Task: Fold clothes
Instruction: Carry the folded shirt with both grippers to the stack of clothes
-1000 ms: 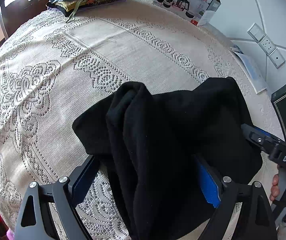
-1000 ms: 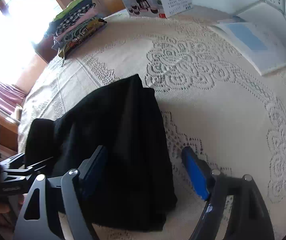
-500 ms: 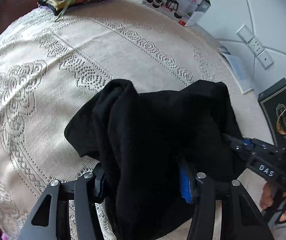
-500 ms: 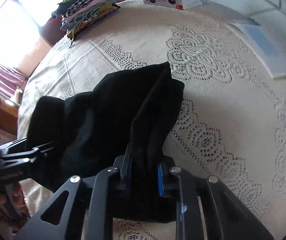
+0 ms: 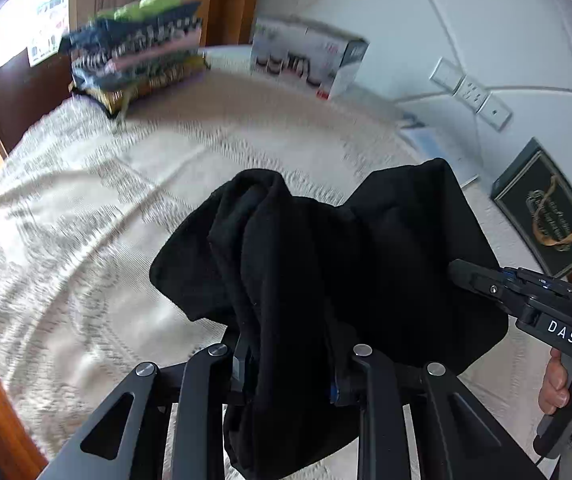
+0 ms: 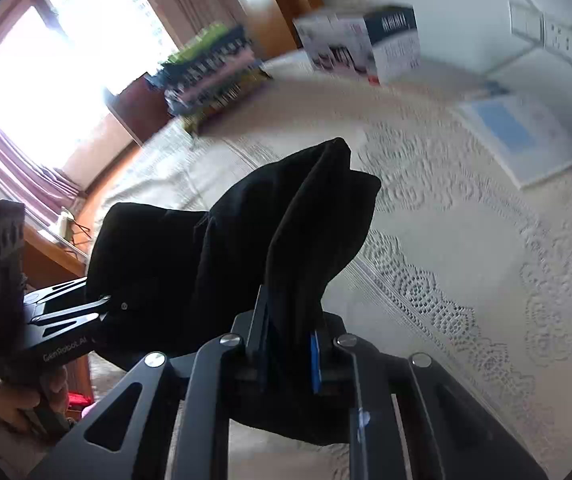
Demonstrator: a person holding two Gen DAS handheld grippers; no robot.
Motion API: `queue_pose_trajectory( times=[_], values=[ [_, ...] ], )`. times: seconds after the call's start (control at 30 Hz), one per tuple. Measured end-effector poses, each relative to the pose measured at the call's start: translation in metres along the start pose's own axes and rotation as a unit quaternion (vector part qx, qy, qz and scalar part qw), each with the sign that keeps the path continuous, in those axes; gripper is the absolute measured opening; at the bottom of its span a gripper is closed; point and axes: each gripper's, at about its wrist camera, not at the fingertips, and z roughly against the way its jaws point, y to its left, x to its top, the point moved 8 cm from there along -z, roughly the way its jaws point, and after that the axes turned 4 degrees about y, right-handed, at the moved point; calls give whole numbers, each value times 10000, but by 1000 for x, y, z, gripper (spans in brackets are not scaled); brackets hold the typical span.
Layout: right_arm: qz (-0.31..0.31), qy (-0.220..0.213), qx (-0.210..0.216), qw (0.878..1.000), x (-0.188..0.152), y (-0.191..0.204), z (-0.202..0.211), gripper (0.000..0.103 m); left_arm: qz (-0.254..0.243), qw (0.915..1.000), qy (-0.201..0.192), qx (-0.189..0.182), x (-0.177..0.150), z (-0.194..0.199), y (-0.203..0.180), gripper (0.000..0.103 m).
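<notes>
Garment (image 5: 326, 264) pinched between both closing tools, left (image 5: 290, 368), right (image 6: 288, 350), seemingly lifted.

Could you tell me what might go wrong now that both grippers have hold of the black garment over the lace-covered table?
1. The left gripper pinches a thick bunch of the black fleece garment while its jaws are closing; layers could slip out unevenly.
2. The right gripper grips a narrow folded edge, so that side may pull free.
3. The hanging fabric could drag and rumple the cream lace tablecloth.

Lace-covered table (image 5: 86, 208) bears folded clothes stack (image 5: 138, 52); box (image 5: 306, 56); booklet (image 6: 518, 136).
</notes>
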Motion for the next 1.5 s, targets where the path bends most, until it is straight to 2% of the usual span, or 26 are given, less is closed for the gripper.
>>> queue_pose_trajectory(
  times=[0.17, 0.3, 0.5, 0.67, 0.83, 0.97, 1.1, 1.23, 1.33, 1.5],
  values=[
    [170, -188, -40, 9997, 10, 32, 27, 15, -28, 9999, -99, 64, 7, 35, 10, 25],
    [254, -249, -117, 9993, 19, 63, 28, 15, -1, 9999, -142, 70, 10, 54, 32, 25],
    [219, -361, -282, 9987, 35, 105, 15, 15, -169, 9994, -269, -142, 31, 67, 83, 25],
    [-91, -656, -546, 9963, 62, 150, -3, 15, -632, 9966, -338, -411, 69, 80, 134, 25],
    [-355, -816, -694, 9936, 93, 195, -25, 15, -993, 9934, -299, -481, 104, 91, 184, 25],
    [-434, -887, -796, 9919, 117, 223, -41, 15, -1077, 9924, -284, -532, 128, 90, 215, 26],
    [-432, -942, -754, 9918, 144, 235, -56, 15, -1116, 9918, -347, -522, 155, 87, 237, 25],
    [-338, -1059, -659, 9916, 180, 250, -72, 15, -1196, 9906, -473, -462, 194, 90, 259, 26],
    [-279, -1142, -638, 9910, 220, 265, -84, 15, -1262, 9896, -502, -469, 234, 91, 281, 26],
    [-405, -1471, -657, 9861, 301, 279, -100, 15, -1764, 9813, -626, -445, 331, 86, 315, 26]
  ],
)
